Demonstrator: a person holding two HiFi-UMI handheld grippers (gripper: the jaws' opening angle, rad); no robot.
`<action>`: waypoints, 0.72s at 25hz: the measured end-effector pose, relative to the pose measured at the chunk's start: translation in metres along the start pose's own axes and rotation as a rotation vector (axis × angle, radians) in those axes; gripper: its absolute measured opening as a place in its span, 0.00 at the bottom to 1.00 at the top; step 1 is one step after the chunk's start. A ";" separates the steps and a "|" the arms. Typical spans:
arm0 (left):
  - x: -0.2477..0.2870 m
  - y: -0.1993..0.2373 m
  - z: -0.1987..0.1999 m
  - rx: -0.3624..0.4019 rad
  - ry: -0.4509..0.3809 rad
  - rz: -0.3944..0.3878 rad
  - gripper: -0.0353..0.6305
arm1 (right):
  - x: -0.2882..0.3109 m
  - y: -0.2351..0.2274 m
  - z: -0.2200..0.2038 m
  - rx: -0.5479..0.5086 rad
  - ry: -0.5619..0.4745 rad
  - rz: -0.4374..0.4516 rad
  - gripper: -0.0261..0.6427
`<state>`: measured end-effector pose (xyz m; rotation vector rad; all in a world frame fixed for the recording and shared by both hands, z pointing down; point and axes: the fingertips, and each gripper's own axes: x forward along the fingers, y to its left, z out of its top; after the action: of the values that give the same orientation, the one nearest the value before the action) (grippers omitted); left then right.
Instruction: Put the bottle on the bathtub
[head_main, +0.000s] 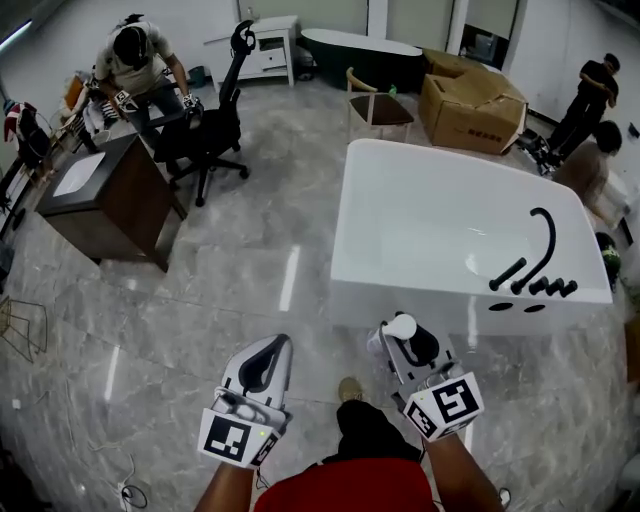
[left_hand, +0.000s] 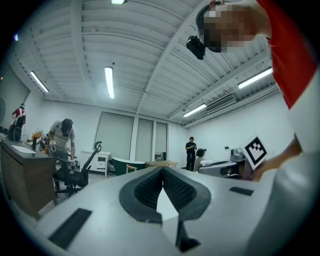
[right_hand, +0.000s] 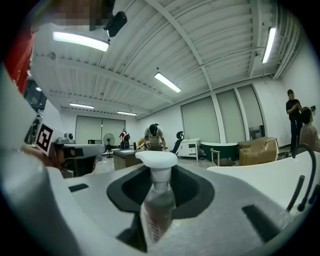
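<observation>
Bottle (head_main: 399, 328) upright, just short of the bathtub (head_main: 430, 215)
Right gripper (head_main: 402, 338) pinches it, jaws partway closed, ready to stand it there; left gripper (head_main: 272, 350) is closed on nothing (idle).

A glossy grey marble floor (head_main: 250, 270) reflects long ceiling lights (left_hand: 109, 81). A wooden desk (head_main: 105, 205) stands at the left, with a black office chair (head_main: 215, 130) just beside it. Farther back are a white cabinet (head_main: 272, 45), a dark tub (head_main: 360, 55), a wooden chair (head_main: 375, 105) and a cardboard box (head_main: 475, 110). Tall shaded windows (right_hand: 200, 120) line one white wall (left_hand: 220, 132).
</observation>
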<state>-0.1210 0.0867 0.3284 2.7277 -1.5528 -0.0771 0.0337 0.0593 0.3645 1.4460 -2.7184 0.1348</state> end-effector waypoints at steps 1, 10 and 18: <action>0.020 0.004 -0.002 0.001 0.002 0.003 0.07 | 0.012 -0.014 -0.003 -0.003 0.002 0.009 0.20; 0.152 0.037 -0.033 -0.017 0.041 0.041 0.07 | 0.110 -0.120 -0.051 -0.031 0.047 0.046 0.20; 0.219 0.053 -0.053 0.001 0.088 0.035 0.07 | 0.172 -0.177 -0.105 -0.053 0.120 0.053 0.20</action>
<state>-0.0527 -0.1295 0.3738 2.6637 -1.5773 0.0422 0.0858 -0.1702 0.4941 1.3082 -2.6440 0.1463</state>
